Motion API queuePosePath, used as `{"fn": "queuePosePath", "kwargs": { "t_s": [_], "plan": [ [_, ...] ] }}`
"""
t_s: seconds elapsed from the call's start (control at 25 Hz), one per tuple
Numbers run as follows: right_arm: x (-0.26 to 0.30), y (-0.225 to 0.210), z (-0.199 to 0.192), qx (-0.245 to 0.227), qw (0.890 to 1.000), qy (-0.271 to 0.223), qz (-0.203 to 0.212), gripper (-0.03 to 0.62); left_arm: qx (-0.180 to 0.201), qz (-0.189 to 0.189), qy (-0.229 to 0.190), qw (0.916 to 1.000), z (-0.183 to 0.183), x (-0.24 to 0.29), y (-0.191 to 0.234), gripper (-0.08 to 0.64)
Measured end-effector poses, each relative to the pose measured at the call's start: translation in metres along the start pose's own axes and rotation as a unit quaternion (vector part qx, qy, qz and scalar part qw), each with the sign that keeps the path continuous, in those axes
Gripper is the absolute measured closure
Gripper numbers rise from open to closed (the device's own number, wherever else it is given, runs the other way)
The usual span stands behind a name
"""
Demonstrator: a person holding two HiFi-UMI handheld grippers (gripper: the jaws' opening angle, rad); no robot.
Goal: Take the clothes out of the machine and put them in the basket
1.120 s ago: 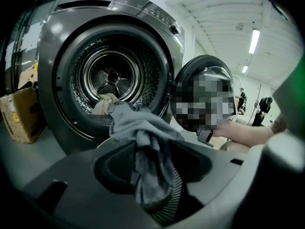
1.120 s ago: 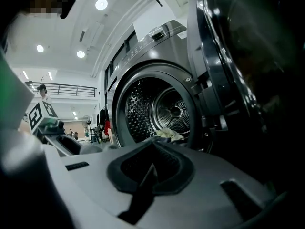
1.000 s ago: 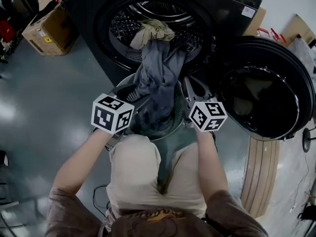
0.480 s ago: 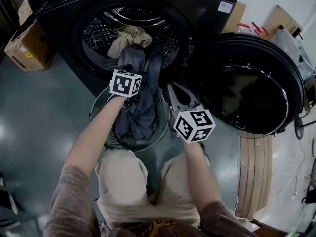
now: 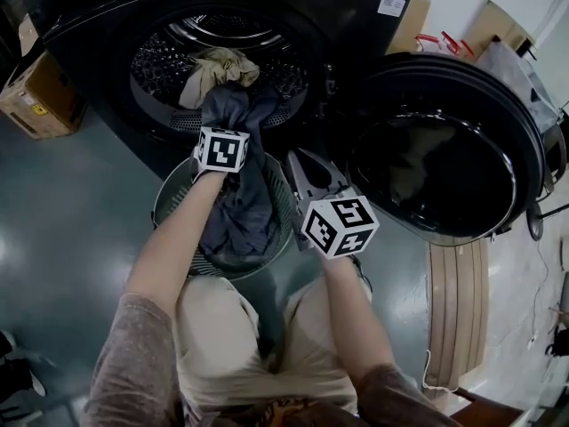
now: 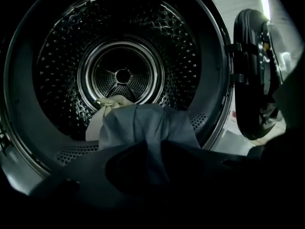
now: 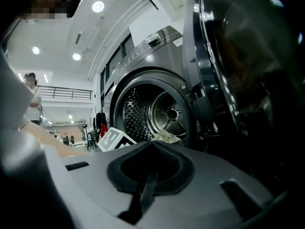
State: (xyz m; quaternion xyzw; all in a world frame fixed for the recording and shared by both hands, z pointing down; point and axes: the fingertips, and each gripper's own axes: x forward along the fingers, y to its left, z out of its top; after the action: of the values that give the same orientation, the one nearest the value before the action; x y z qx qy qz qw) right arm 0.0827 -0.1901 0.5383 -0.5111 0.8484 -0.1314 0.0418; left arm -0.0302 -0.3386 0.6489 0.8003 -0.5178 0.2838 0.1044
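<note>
The job is part done. A grey garment point(image 5: 236, 203) hangs half out of the machine point(image 5: 89, 25). Its upper end is bunched on the lip of the round opening, and its long lower part trails down into the basket point(image 5: 169, 198), which stands on the floor just in front. A beige cloth point(image 5: 218, 65) lies crumpled inside the drum point(image 6: 123, 75) behind it, untouched. So the grey piece needs its top end pulled clear and dropped, and the beige one has yet to be fetched. I cannot tell whether more laundry lies deeper in.

The left claw point(image 6: 147, 151) reaches to the mouth of the drum. Its jaws have just been closing and now pinch a gathered fold of the grey garment. The right claw point(image 7: 151, 149) is held near the basket's far rim, level, with its jaws together and nothing between them.

The grey garment looks thin and limp, falling in soft lengthwise folds. The beige cloth seems a little stiffer and sits in a wrinkled heap. The drum is shiny metal punched all over with small holes, and has a ribbed hub at the back. The basket is round, with dark open-mesh walls. The door point(image 5: 444, 158) stands swung wide to the right, a glossy dark bowl in a thick ring.
</note>
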Motion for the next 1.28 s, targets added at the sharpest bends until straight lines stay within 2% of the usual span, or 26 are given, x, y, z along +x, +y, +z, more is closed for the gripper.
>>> {"fn": "queuePosePath", "kwargs": {
  "t_s": [0.08,0.2,0.36,0.52,0.68,0.88,0.96,1.04,1.16,1.28],
  "plan": [
    [0.002,0.002,-0.003,-0.003,1.0,0.004,0.004,0.595,-0.018,-0.024,-0.007,0.9995,0.001,-0.007,-0.003,0.505],
    [0.005,0.004,-0.006,-0.007,1.0,0.006,0.01,0.595,-0.026,-0.064,-0.022,0.9974,0.003,-0.032,-0.01,0.511],
    [0.009,-0.003,-0.008,-0.004,1.0,0.005,0.009,0.595,-0.015,-0.119,-0.024,0.9925,-0.002,-0.092,-0.02,0.511],
    [0.014,-0.008,-0.011,0.007,1.0,0.004,0.01,0.595,-0.018,-0.152,-0.023,0.9879,-0.012,-0.154,-0.027,0.511],
    [0.019,-0.003,-0.013,0.006,1.0,0.005,0.022,0.595,-0.026,-0.164,-0.011,0.9861,-0.029,-0.196,-0.032,0.511],
    [0.022,0.003,-0.017,0.001,0.999,0.012,0.032,0.595,-0.028,-0.173,0.006,0.9845,-0.048,-0.224,-0.038,0.506],
    [0.022,0.004,-0.017,0.002,0.999,0.013,0.032,0.595,-0.028,-0.168,0.008,0.9853,-0.052,-0.229,-0.04,0.459],
    [0.021,0.005,-0.017,0.002,0.999,0.012,0.034,0.595,-0.03,-0.162,0.005,0.9864,-0.052,-0.231,-0.039,0.346],
    [0.021,0.007,-0.015,0.001,0.999,0.012,0.035,0.595,-0.034,-0.154,-0.01,0.9874,-0.043,-0.227,-0.033,0.33],
    [0.022,0.011,-0.016,0.001,0.999,0.013,0.037,0.595,-0.032,-0.14,-0.021,0.9895,-0.037,-0.201,-0.023,0.327]
  ]
}}
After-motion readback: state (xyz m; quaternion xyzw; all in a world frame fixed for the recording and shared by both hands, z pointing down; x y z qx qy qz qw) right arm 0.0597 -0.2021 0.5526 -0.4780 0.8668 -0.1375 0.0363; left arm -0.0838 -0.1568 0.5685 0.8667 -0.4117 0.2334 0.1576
